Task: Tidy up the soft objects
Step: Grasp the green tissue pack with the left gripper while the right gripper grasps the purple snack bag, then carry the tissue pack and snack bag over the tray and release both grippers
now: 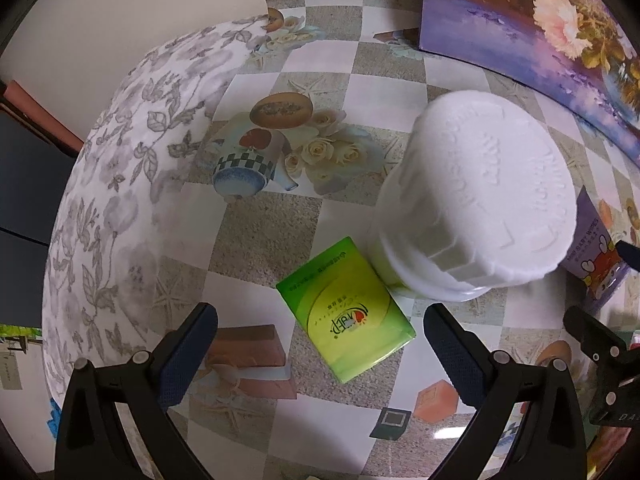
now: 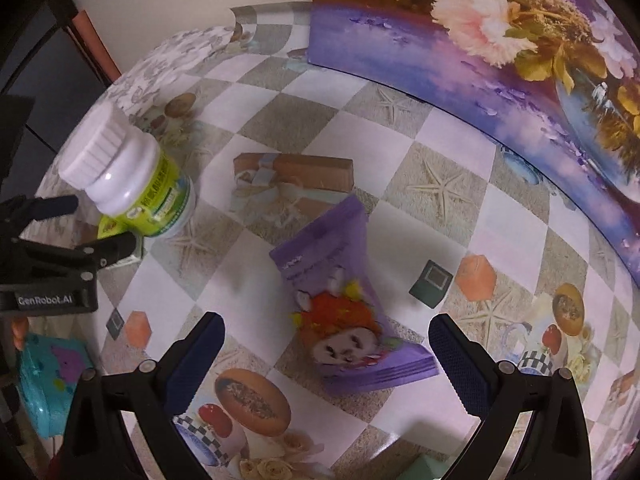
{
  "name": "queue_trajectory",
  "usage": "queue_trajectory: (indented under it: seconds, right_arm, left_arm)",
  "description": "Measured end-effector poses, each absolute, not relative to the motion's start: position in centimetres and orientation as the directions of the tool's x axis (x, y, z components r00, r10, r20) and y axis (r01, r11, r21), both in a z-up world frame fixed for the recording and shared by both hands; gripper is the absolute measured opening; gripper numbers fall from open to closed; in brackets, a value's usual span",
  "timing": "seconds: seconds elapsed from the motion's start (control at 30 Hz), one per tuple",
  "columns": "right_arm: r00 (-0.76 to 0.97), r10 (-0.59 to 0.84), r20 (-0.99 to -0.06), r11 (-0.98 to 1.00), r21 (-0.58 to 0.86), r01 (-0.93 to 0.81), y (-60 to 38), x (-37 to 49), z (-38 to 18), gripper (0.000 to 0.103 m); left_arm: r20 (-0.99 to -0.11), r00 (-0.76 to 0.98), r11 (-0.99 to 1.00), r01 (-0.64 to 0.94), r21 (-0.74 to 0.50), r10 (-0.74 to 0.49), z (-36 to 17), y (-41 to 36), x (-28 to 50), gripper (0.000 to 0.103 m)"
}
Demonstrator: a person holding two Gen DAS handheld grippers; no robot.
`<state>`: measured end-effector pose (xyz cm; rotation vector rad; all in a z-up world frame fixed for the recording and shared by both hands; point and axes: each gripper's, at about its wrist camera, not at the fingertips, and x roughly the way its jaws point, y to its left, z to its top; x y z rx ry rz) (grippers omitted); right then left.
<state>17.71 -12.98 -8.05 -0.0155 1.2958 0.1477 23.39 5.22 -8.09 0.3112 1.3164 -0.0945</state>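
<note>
A green tissue pack [image 1: 347,312] lies flat on the patterned tablecloth, just ahead of my left gripper [image 1: 320,348], which is open around empty air. Right behind the pack stands a white-capped jar [image 1: 476,196] with a green label [image 2: 160,196]. A purple baby-wipes pack [image 2: 348,312] lies between and ahead of the fingers of my right gripper [image 2: 326,356], also open and holding nothing. The same wipes pack [image 1: 596,256] peeks out behind the jar in the left wrist view. The left gripper's fingers [image 2: 52,204] show at the left edge of the right wrist view.
A large flower painting [image 2: 500,40] leans along the back right of the table. The tablecloth [image 1: 256,224] drops off at the left edge. A teal object [image 2: 48,380] sits low at the left, off the table.
</note>
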Motion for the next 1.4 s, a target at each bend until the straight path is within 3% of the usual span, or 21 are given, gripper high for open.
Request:
queue_trajectory:
  seconds: [0.33, 0.5, 0.53, 0.6, 0.67, 0.87, 1.4]
  right_arm:
    - [0.267, 0.068, -0.961, 0.992, 0.037, -0.121, -12.3, 17.9, -8.5, 0.094]
    - [0.258, 0.073, -0.963, 0.991, 0.04, -0.129, -11.4, 18.2, -9.0, 0.079]
    - [0.259, 0.075, -0.963, 0.991, 0.043, -0.13, -11.3, 18.2, -9.0, 0.074]
    - [0.256, 0.076, -0.964, 0.991, 0.045, -0.128, -11.2, 18.1, -9.0, 0.066]
    - [0.253, 0.074, -0.965, 0.991, 0.044, -0.123, -11.0, 17.9, -8.9, 0.056]
    - [0.247, 0.085, -0.965, 0.993, 0.062, -0.099, -11.1, 17.0, -8.8, 0.056]
    - [0.325, 0.143, -0.935, 0.987, 0.157, 0.018, -12.8, 11.7, -3.3, 0.055]
  left_arm:
    - [-0.957, 0.25, 0.939, 0.271, 0.213, 0.145, -8.8, 4.8, 24.1, 0.103]
    - [-0.957, 0.25, 0.93, 0.295, 0.219, 0.146, -9.0, 4.3, 24.5, 0.101]
    - [-0.959, 0.243, 0.93, 0.298, 0.214, 0.143, -9.1, 4.3, 24.5, 0.098]
    - [-0.967, 0.223, 0.933, 0.305, 0.191, 0.125, -9.3, 4.2, 24.5, 0.079]
    - [-0.973, 0.207, 0.937, 0.306, 0.166, 0.105, -9.6, 4.2, 24.5, 0.069]
    - [-0.972, 0.215, 0.942, 0.297, 0.157, 0.094, -9.4, 4.7, 24.4, 0.06]
    - [-0.953, 0.299, 0.969, 0.223, 0.111, 0.041, -3.2, 6.3, 18.9, 0.059]
